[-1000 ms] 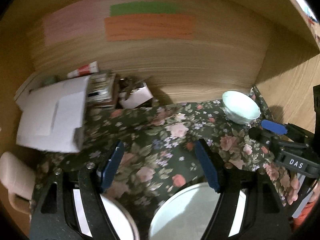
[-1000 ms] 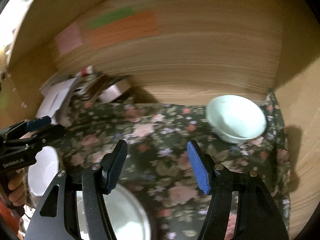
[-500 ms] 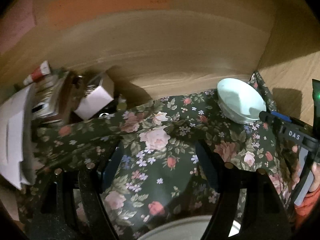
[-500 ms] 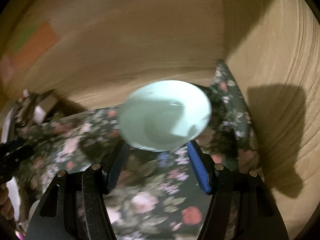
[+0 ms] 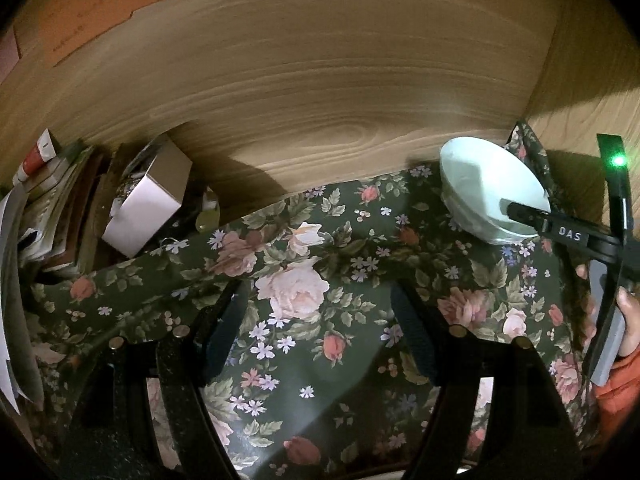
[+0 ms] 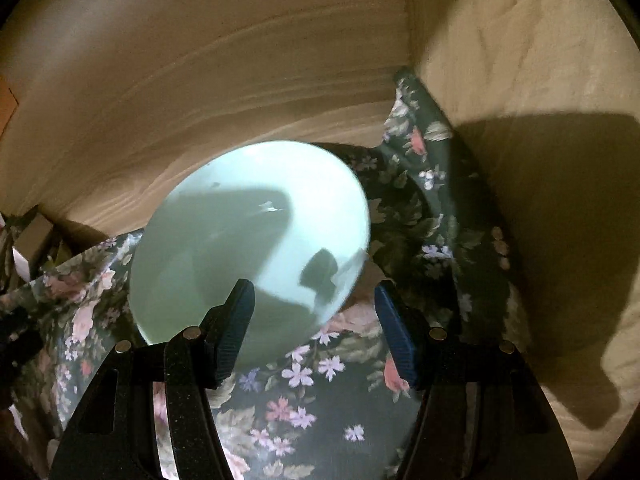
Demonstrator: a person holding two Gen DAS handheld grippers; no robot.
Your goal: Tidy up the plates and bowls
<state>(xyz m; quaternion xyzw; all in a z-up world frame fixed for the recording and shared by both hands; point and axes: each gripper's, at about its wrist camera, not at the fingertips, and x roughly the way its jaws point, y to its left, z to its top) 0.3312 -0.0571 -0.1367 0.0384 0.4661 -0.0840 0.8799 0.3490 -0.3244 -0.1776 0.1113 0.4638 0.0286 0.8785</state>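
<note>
Right wrist view: pale green glazed bowl [image 6: 248, 240], round and smooth, on a floral cloth [image 6: 320, 420] in the back corner between wood-grain walls [image 6: 520, 60]. Right gripper [image 6: 314, 332]: jaws have just been closing, straddling the near rim, no contact visible. Left gripper [image 5: 320, 320]: jaws released over bare cloth; a cardboard box [image 5: 148, 204] lies far left.

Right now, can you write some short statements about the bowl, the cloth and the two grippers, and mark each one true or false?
1. The bowl stands on the floral cloth. True.
2. The bowl holds food. False: it is empty.
3. The right gripper straddles the bowl's near rim, one finger inside. True.
4. The left gripper holds a plate. False: only cloth lies between its fingers.
5. The bowl is red. False: it is pale green.
</note>
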